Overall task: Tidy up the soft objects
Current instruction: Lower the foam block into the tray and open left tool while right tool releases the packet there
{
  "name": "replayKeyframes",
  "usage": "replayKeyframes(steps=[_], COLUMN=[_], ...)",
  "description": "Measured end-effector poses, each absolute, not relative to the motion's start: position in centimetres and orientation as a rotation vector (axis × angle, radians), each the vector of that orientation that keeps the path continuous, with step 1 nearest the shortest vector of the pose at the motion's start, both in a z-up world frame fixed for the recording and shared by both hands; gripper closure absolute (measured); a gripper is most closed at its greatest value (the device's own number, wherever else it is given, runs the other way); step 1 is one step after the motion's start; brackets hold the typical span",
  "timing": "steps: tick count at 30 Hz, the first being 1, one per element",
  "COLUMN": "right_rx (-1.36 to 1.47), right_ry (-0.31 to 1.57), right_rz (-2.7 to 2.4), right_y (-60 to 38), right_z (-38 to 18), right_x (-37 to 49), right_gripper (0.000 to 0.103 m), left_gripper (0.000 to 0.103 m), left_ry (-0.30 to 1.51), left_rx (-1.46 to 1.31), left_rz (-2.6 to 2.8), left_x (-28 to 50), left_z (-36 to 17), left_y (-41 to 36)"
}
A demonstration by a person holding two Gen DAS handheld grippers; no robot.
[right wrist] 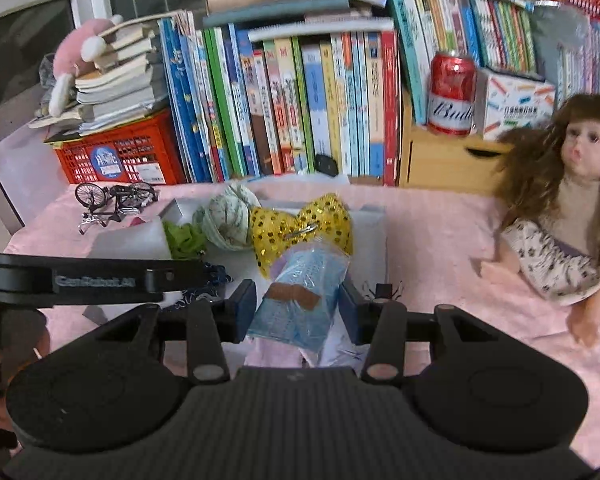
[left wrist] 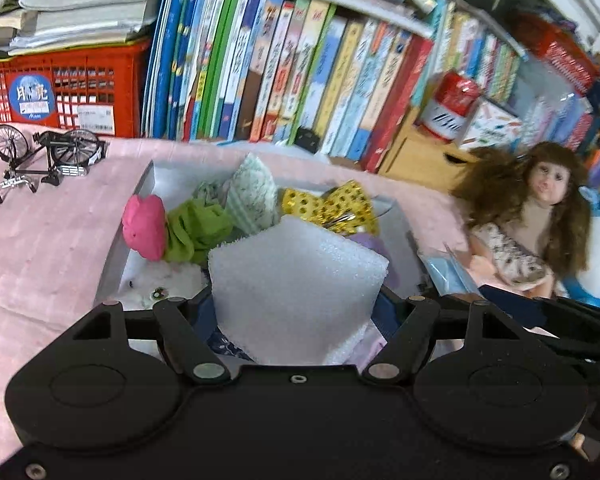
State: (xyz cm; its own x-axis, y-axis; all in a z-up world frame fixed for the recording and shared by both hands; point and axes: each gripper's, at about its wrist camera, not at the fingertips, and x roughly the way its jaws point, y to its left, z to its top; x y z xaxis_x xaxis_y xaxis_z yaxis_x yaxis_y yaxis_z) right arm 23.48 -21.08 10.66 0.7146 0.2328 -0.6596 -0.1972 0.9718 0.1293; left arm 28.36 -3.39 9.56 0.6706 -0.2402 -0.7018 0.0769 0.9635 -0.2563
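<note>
My left gripper (left wrist: 296, 308) is shut on a white foam block (left wrist: 296, 280), held just above a grey open box (left wrist: 146, 180) on the pink cloth. Inside the box lie a pink plush piece (left wrist: 144, 226), a green cloth (left wrist: 196, 232), a rolled patterned cloth (left wrist: 250, 196), a yellow sequined bow (left wrist: 332, 202) and a white plush toy (left wrist: 160, 284). My right gripper (right wrist: 298, 308) is shut on a blue plastic-wrapped packet (right wrist: 300, 292), near the box's (right wrist: 176, 210) front right side, just before the bow (right wrist: 300, 224). The left gripper's arm (right wrist: 92, 280) crosses the right wrist view.
A long-haired doll (right wrist: 560, 216) sits on the pink cloth (right wrist: 432, 240) at the right. A small model bicycle (left wrist: 44, 152) stands at the back left. Behind are a row of books (right wrist: 292, 108), a red crate (right wrist: 120, 156), a red can (right wrist: 452, 96) and a wooden drawer unit (right wrist: 448, 160).
</note>
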Motion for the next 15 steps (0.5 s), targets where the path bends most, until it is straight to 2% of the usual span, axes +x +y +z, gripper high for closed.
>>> replayKeyframes(steps=[15], right_rx=[-0.007], right_ry=[0.828], right_rz=[0.274], right_y=[-20.5], right_z=[8.3], right_x=[26.8], right_gripper=[0.051], left_gripper=[0.03], left_ry=[0.933], left_rx=[-0.15], left_rz=[-0.15], left_x=[32.8], left_z=[5.6], left_y=[-4.8])
